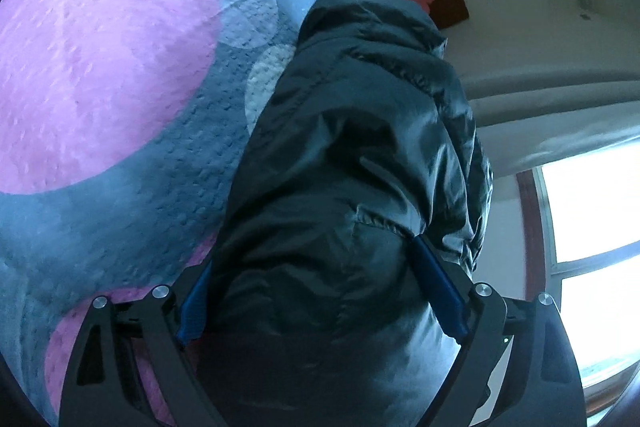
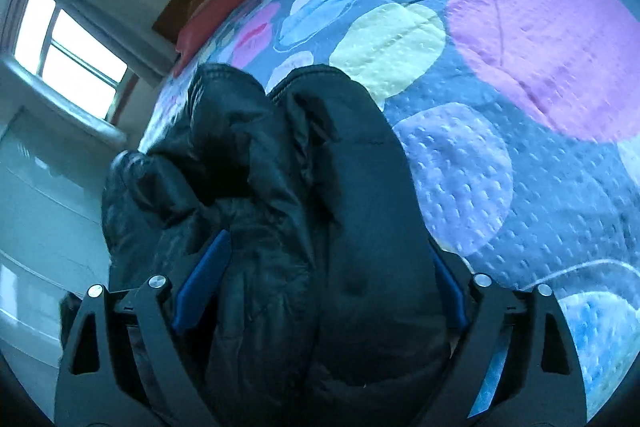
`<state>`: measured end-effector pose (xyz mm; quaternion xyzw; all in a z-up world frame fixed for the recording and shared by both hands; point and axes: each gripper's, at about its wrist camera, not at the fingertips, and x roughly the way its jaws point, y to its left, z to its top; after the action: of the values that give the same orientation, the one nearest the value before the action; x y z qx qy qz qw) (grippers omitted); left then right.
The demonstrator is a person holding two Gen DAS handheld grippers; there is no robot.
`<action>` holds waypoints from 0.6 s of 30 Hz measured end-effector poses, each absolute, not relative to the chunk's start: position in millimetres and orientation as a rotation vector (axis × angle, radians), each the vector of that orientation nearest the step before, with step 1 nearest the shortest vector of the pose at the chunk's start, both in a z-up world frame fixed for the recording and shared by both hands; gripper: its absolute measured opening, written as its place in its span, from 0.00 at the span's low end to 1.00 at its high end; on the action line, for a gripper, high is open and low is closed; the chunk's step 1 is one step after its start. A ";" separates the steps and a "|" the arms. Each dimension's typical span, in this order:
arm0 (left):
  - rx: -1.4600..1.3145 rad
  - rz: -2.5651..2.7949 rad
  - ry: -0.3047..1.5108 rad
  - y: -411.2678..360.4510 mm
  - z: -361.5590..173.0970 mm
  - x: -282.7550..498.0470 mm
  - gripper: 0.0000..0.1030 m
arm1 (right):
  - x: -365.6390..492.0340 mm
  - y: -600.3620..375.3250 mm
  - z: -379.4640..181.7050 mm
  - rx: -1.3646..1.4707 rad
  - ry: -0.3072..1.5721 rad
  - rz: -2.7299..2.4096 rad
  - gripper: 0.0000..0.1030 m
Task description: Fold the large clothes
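Two claws, left claw and right claw, straddle bunched black jacket on bed; grip uncertain.

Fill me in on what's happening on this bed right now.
A person is folding a dark puffy jacket on a bed with a spotted quilt, using a hand-held claw in each hand. The left claw and the right claw both have thick bunches of the jacket between their blue pads, jaws set wide. Whether the pads are pressing or just straddling the fabric can't be told. The jacket lies bunched, not yet a neat fold.
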<state>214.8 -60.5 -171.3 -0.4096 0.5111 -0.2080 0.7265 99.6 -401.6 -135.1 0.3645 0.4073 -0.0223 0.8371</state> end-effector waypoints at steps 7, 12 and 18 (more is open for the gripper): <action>-0.840 -0.458 1.109 -77.6 -162.2 215.2 0.75 | 97.4 -392.1 -139.9 0.800 0.873 0.013 0.40; -0.794 -0.452 1.085 -84.8 -152.0 211.8 0.71 | 90.6 -383.3 -134.3 0.804 0.855 0.019 0.32; -0.731 -0.451 1.058 -84.9 -139.7 206.5 0.68 | 85.8 -368.0 -123.2 0.799 0.834 0.024 0.28</action>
<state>206.5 -84.9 -139.7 -0.3378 0.4889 -0.2086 0.7767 85.8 -368.0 -123.2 0.3778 0.3943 0.0116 0.8377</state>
